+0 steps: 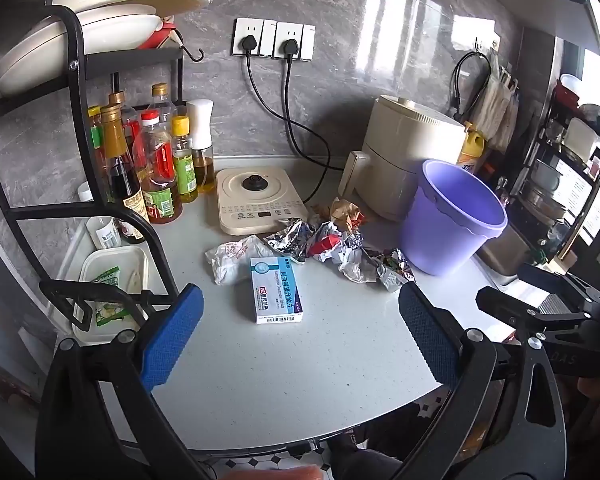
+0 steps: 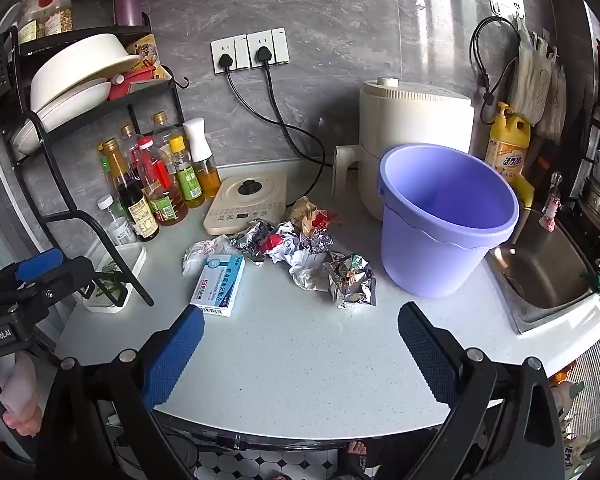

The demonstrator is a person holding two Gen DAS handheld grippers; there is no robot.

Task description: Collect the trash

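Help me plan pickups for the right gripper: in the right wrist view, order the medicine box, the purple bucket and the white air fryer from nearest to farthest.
From the right gripper:
1. Medicine box, just ahead of the left finger.
2. Purple bucket, ahead on the right side.
3. White air fryer, behind the bucket, against the wall.

Legible text:
- Left claw body (image 2: pixel 4 332), seen at the left edge of the right wrist view: white lettering "GenRobot.AI".
- Right claw frame (image 1: pixel 560 358), seen in the left wrist view: faint embossed letters "DAS", rest cut off.
- Medicine box (image 1: pixel 276 290) on the bench: blue Chinese characters and a barcode at its near end; too small to transcribe.
- Yellow bottle (image 2: pixel 506 146): Chinese label, not readable.
- Sauce bottles (image 2: pixel 156 184): labels illegible.
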